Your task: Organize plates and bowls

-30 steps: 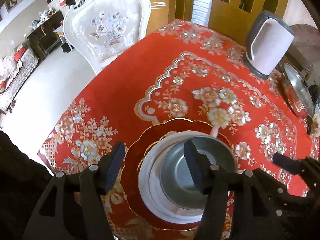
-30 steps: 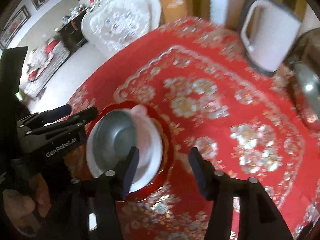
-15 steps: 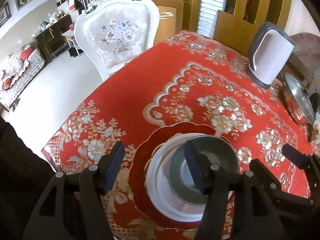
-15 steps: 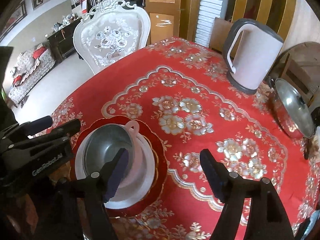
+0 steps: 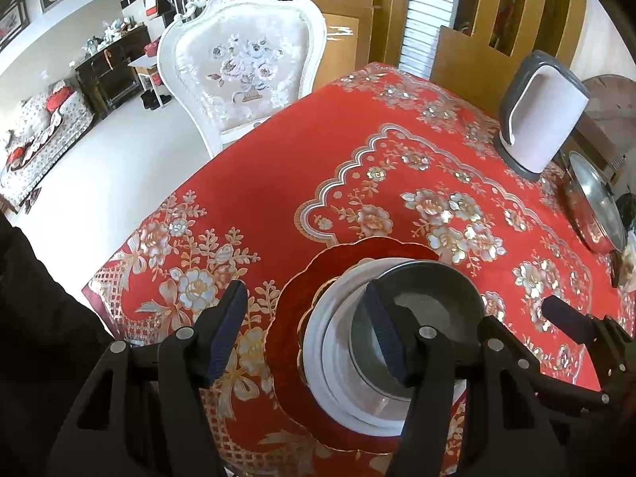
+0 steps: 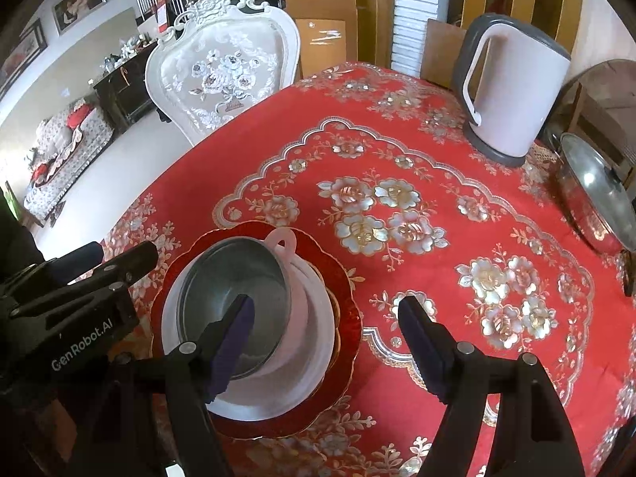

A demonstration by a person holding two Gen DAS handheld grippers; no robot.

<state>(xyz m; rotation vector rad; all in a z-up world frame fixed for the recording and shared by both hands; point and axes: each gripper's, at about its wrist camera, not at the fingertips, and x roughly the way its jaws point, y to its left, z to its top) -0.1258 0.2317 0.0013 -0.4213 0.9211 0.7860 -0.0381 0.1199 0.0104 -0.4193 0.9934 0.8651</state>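
Left wrist view showed the left gripper [image 5: 306, 332] with its fingers spread wide and empty, hovering over the near edge of the table. Under it stood a stack: a metal bowl [image 5: 421, 310] upright, mouth up, nested in a white bowl [image 5: 338, 361], on a scalloped red plate [image 5: 294, 318]. The right finger sat in line with the metal bowl's near rim; whether it touched could not be told. The left finger hung over bare cloth beside the plate.

In the right wrist view the right gripper [image 6: 324, 338] was also open, holding nothing, its left finger over the metal bowl [image 6: 234, 274], its right finger over the red floral tablecloth [image 6: 397, 167] clear of the plate. The white bowl's looped handle [image 6: 283, 238] pointed away, toward the table's middle.

Farther off, a white electric kettle [image 6: 512, 91] stood by a lidded steel pot [image 6: 596, 194] at the far right. Beyond the table were a white carved chair [image 5: 242, 71], a pale floor and a sofa [image 5: 43, 131].
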